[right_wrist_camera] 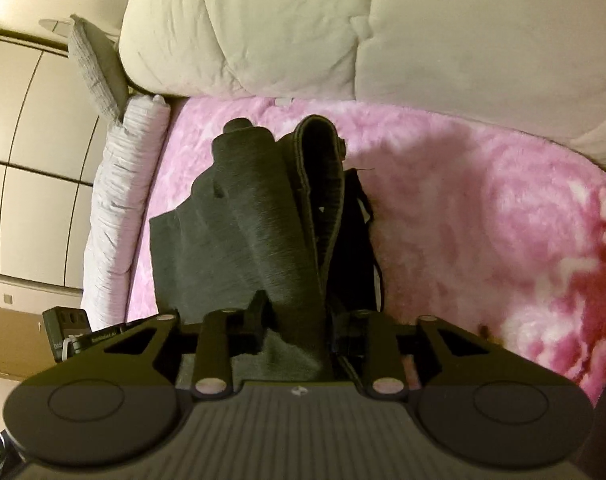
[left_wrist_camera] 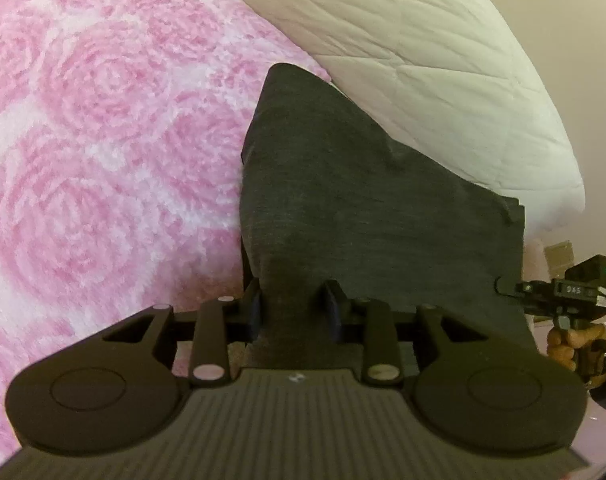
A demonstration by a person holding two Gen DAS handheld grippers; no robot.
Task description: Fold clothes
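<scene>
Both grippers' fingers, left gripper [left_wrist_camera: 293,306] and right gripper [right_wrist_camera: 297,322], apparently clamp the grey garment [left_wrist_camera: 343,184]

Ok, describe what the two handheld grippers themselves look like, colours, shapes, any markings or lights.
Both are matte black. The left gripper and right gripper each have a ribbed grey-black body with a small white logo, two round discs at the sides, angled linkage arms with pale rivet heads, and short black fingers. Seen side-on from the left wrist camera, the right gripper carries a boxy black module with a green light and small white lettering.
</scene>
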